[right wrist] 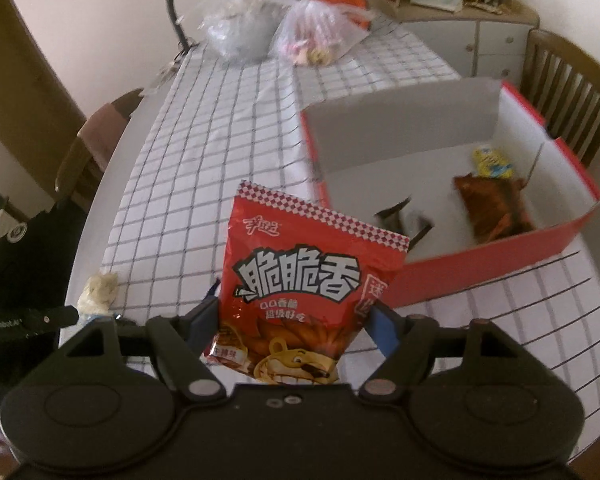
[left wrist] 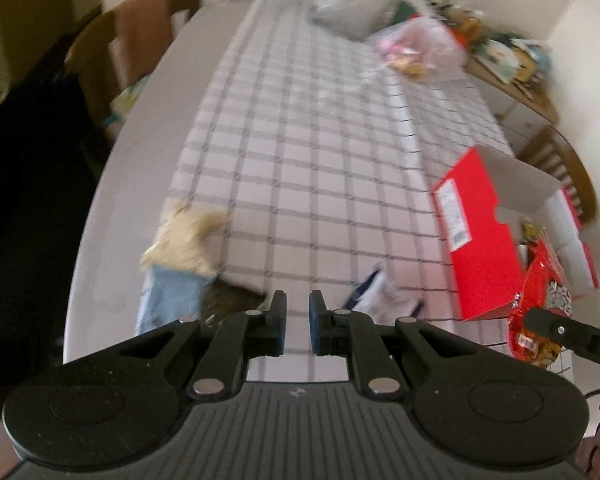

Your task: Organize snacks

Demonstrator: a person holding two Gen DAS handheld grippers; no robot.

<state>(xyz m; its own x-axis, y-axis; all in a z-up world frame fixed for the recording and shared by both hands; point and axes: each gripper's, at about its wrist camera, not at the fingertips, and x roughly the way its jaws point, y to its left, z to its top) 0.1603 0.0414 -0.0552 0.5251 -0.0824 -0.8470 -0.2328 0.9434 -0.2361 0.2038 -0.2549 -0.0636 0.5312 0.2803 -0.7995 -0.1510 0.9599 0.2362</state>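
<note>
One red snack bag (right wrist: 300, 292) is clamped in the right tongs (right wrist: 296, 320), with the open red box (right wrist: 500, 248) just ahead to their right. I'd carry it clear over the near wall, then release. Left tongs (left wrist: 298, 320) are together, holding nothing.

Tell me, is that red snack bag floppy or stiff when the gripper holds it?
Probably fairly stiff: the red snack bag stands upright between the right gripper pads without drooping. It looks puffy, so likely light. Its shiny wrapper might be slippery and crinkle under squeezing.
</note>
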